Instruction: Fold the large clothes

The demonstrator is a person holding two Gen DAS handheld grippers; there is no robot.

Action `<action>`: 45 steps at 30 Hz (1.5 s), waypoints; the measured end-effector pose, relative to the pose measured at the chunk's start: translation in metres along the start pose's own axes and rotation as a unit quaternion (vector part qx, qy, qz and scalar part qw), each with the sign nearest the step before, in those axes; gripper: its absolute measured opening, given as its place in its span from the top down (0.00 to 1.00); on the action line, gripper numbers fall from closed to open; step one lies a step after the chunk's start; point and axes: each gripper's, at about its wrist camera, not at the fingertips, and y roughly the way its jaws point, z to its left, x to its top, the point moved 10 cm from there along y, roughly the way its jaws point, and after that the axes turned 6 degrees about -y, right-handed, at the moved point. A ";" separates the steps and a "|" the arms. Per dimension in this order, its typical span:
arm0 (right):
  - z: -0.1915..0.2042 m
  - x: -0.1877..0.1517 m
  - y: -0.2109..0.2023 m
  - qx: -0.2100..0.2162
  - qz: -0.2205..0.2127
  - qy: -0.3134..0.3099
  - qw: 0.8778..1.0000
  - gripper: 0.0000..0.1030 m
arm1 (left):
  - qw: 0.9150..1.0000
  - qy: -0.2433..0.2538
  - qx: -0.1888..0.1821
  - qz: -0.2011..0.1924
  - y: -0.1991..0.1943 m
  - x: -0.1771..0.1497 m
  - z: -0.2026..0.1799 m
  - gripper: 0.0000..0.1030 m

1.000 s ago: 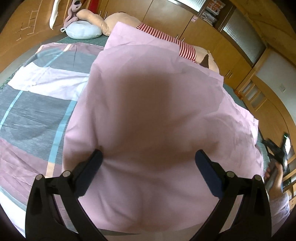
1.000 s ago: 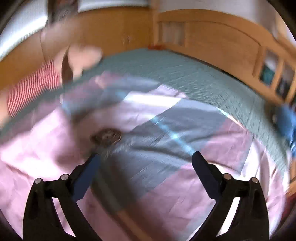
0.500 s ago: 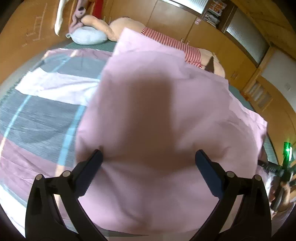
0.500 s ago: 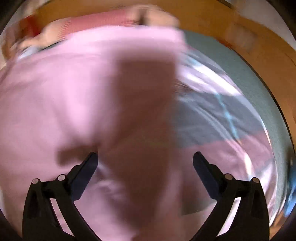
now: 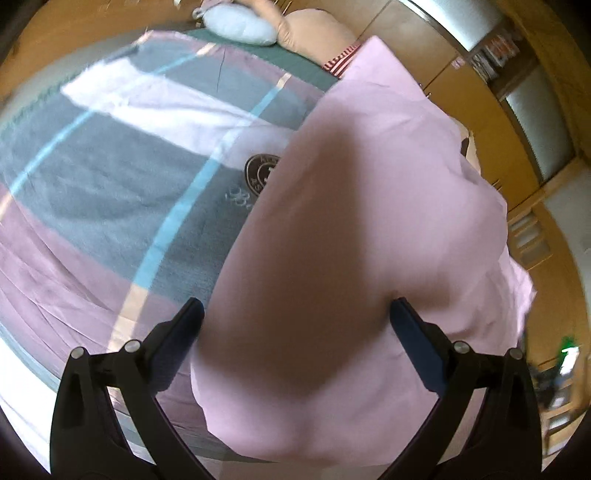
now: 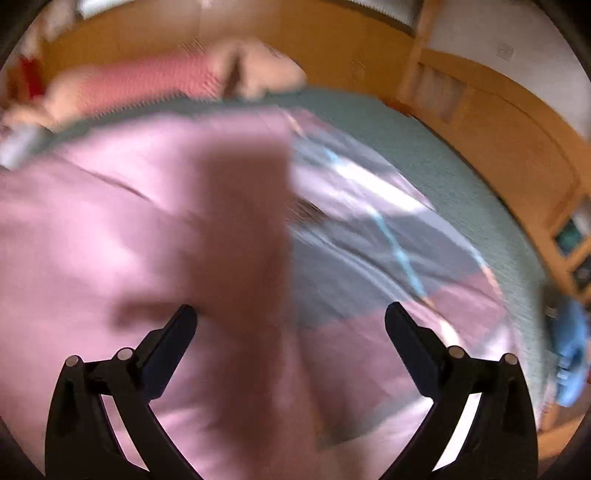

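A large pink cloth (image 5: 369,240) lies folded over a patchwork sheet (image 5: 110,184) of grey, pink, white and blue stripes on the bed. A round dark logo (image 5: 260,171) on the sheet shows at the pink fold's left edge. My left gripper (image 5: 295,317) is open above the pink cloth's near part, holding nothing. My right gripper (image 6: 290,321) is open above the pink cloth (image 6: 129,229), near its right edge; the patchwork sheet (image 6: 369,258) lies to the right. The right wrist view is blurred.
A plush toy in a red-striped shirt (image 6: 147,81) and a pale blue cushion (image 5: 240,27) lie at the bed's far side. Wooden cabinets (image 5: 424,48) and a wooden bed frame (image 6: 498,122) surround the green mattress cover (image 6: 424,147). A blue item (image 6: 572,350) lies at the right edge.
The left wrist view has shifted right and lower, uncovering more patchwork sheet and the logo. The right gripper has swung from over the sheet to over the pink cloth. Both grippers stay open.
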 end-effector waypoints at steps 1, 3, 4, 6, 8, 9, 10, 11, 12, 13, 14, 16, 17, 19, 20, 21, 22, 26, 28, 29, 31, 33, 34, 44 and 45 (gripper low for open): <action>-0.015 -0.004 0.006 0.001 0.007 0.036 0.999 0.01 | 1.000 -0.003 0.005 -0.007 -0.004 0.002 0.002 0.02; -0.038 -0.004 0.002 0.008 -0.001 0.106 0.994 0.01 | 0.999 0.007 0.031 -0.038 -0.017 0.009 0.003 0.02; -0.041 -0.001 -0.008 0.014 -0.021 0.117 0.993 0.01 | 0.997 0.022 0.044 -0.064 -0.028 0.013 -0.002 0.02; -0.029 0.010 -0.044 0.033 -0.086 0.105 0.990 0.01 | 0.993 0.052 0.034 -0.097 -0.044 0.016 -0.018 0.02; 0.005 0.019 -0.077 0.090 -0.134 0.067 0.985 0.01 | 0.991 0.081 0.020 -0.105 -0.049 0.012 -0.037 0.02; 0.032 0.022 -0.091 0.138 -0.148 0.040 0.978 0.01 | 0.990 0.097 0.013 -0.102 -0.048 0.008 -0.045 0.02; 0.058 0.022 -0.101 0.177 -0.154 0.018 0.972 0.01 | 0.988 0.121 0.012 -0.091 -0.042 0.000 -0.056 0.02; 0.084 0.020 -0.106 0.203 -0.150 -0.002 0.968 0.01 | 0.988 0.133 0.015 -0.082 -0.036 -0.004 -0.061 0.02; 0.100 0.019 -0.105 0.215 -0.139 -0.016 0.966 0.01 | 0.987 0.145 0.023 -0.071 -0.029 -0.010 -0.065 0.02; 0.123 0.017 -0.109 0.237 -0.126 -0.029 0.963 0.01 | 0.984 0.159 0.044 -0.062 -0.021 -0.014 -0.065 0.02; 0.144 0.018 -0.110 0.260 -0.120 -0.035 0.957 0.01 | 0.982 0.168 0.057 -0.060 -0.017 -0.017 -0.064 0.02; 0.186 0.027 -0.124 0.288 -0.119 -0.053 0.949 0.01 | 0.983 0.167 0.058 -0.058 -0.018 -0.019 -0.065 0.02; 0.213 0.033 -0.128 0.300 -0.112 -0.074 0.945 0.01 | 0.985 0.157 0.051 -0.055 -0.021 -0.018 -0.064 0.02; 0.256 0.038 -0.114 0.310 -0.066 -0.103 0.943 0.01 | 0.989 0.130 0.038 -0.052 -0.025 -0.013 -0.060 0.02; 0.268 0.041 -0.102 0.286 -0.050 -0.108 0.951 0.01 | 0.991 0.120 0.036 -0.051 -0.027 -0.011 -0.055 0.02; 0.280 0.050 -0.082 0.246 -0.046 -0.114 0.962 0.01 | 0.992 0.113 0.036 -0.049 -0.029 -0.010 -0.052 0.02; 0.286 0.060 -0.068 0.217 -0.050 -0.122 0.967 0.01 | 0.993 0.104 0.039 -0.045 -0.030 -0.008 -0.046 0.02; 0.290 0.090 -0.052 0.169 -0.027 -0.092 0.981 0.01 | 0.998 0.056 0.037 0.003 -0.020 -0.008 -0.020 0.02; 0.284 0.102 -0.075 0.184 -0.062 -0.053 0.980 0.04 | 0.999 0.027 0.026 0.025 -0.016 -0.010 -0.011 0.02; 0.286 0.100 -0.100 0.206 -0.092 -0.043 0.973 0.08 | 0.999 0.021 0.030 0.029 -0.016 -0.010 -0.007 0.02; 0.298 0.097 -0.151 0.260 -0.154 -0.045 0.952 0.09 | 0.999 0.019 0.037 0.029 -0.017 -0.010 -0.003 0.02; 0.330 0.086 -0.172 0.316 -0.133 -0.089 0.935 0.10 | 0.999 0.018 0.034 0.031 -0.017 -0.011 -0.003 0.02; 0.350 0.080 -0.172 0.331 -0.104 -0.114 0.931 0.12 | 0.999 0.019 0.037 0.031 -0.018 -0.012 -0.003 0.02; 0.392 0.102 -0.106 0.250 -0.051 -0.124 0.959 0.01 | 0.997 0.044 0.057 0.014 -0.023 -0.007 -0.007 0.02; 0.386 0.104 -0.117 0.267 -0.062 -0.112 0.955 0.01 | 0.997 0.048 0.062 0.011 -0.024 -0.007 -0.007 0.02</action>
